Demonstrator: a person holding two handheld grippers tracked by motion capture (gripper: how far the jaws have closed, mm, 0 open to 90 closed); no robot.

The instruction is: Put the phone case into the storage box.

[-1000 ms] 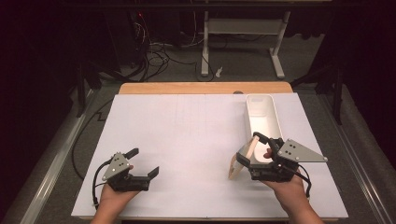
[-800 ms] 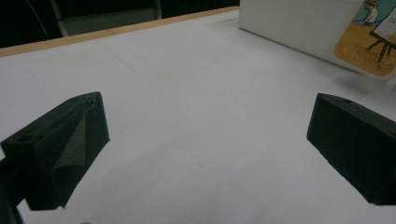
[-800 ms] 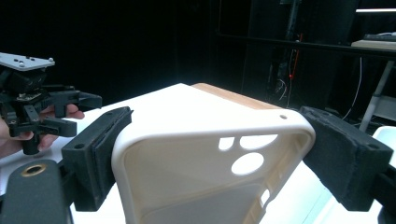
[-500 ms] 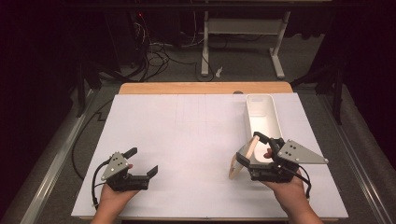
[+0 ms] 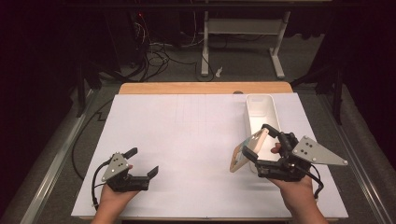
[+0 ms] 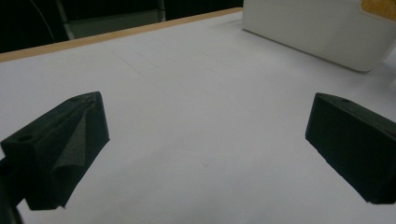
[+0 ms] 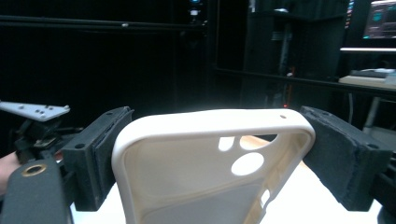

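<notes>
A cream phone case (image 5: 239,161) with camera cut-outs is held off the white table sheet, tilted on edge, just left of the white tray (image 5: 261,109). My right gripper (image 5: 256,140) is shut on it, the pads pressing its two long sides. In the right gripper view the case (image 7: 210,163) stands between the pads (image 7: 105,154), its inside facing the camera. My left gripper (image 5: 144,161) rests low at the front left, open, with nothing between its fingers (image 6: 65,144).
The long white tray (image 6: 322,28) lies at the right, running toward the far edge. A wooden table edge (image 5: 205,87) shows beyond the white sheet (image 5: 187,135). Cables and desk legs stand on the floor behind. The left hand's grey plate (image 7: 35,111) shows far off.
My right gripper has risen a little with the phone case in it. The left gripper has stayed where it was.
</notes>
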